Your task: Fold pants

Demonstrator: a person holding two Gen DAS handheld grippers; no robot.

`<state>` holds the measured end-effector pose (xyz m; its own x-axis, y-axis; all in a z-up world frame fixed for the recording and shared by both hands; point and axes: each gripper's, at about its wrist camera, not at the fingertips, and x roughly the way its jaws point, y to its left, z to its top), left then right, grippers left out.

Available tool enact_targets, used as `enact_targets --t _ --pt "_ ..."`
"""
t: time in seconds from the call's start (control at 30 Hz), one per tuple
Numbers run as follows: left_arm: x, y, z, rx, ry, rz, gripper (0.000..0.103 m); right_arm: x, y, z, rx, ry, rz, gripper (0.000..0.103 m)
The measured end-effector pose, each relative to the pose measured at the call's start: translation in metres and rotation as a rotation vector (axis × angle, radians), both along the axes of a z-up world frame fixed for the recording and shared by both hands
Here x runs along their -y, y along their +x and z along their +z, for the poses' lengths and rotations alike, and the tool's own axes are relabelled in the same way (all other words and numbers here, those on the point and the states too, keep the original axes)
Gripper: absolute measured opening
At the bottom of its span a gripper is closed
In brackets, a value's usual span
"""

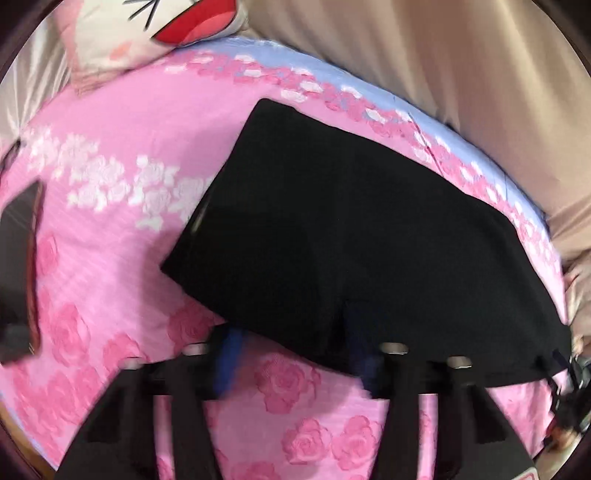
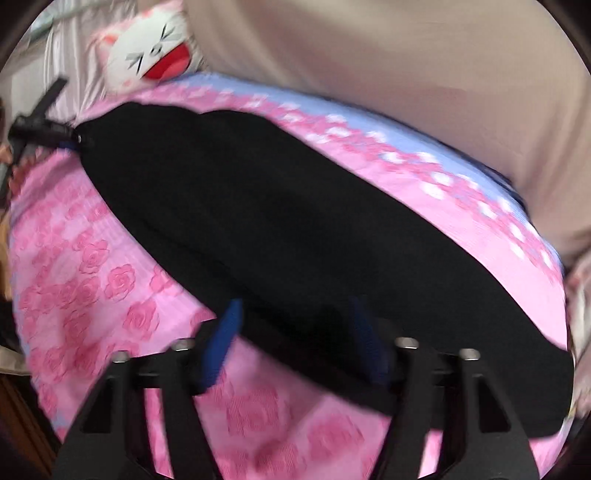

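Black pants (image 1: 332, 229) lie folded into a flat, wide band on a pink rose-patterned bedspread (image 1: 110, 147). In the left wrist view my left gripper (image 1: 297, 363) stands at the pants' near edge. Its blue fingers (image 1: 231, 362) are apart, with the hem and bare bedspread between them. In the right wrist view the pants (image 2: 277, 221) stretch from upper left to lower right. My right gripper (image 2: 295, 343) straddles their near edge, jaws apart, no pad visibly pressing the cloth. The left gripper (image 2: 40, 123) shows at the pants' far left corner. Both views are motion-blurred.
A white plush pillow with a red cartoon mouth (image 1: 147, 33) lies at the bed's far left. Beige fabric (image 1: 443, 92) hangs along the far side, past the bedspread's light blue border (image 1: 280, 59). A dark flat object with a reddish edge (image 1: 18, 277) lies at the left.
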<state>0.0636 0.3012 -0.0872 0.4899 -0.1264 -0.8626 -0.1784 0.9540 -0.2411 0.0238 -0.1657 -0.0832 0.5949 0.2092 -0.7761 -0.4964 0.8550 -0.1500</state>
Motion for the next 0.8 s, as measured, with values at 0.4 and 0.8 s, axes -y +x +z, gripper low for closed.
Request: enact_targets --t 0.4,0.8 --pt "-0.037 0.0 0.005 -0.054 -0.112 -0.086 0.025 0.055 -0.017 -0.003 -0.162 0.005 -0.013 0.012" --pt "-0.043 -0.031 0.076 0.099 0.148 0.077 0.036 -0.019 0.006 0.022 -0.077 0.239 0.083 0.066"
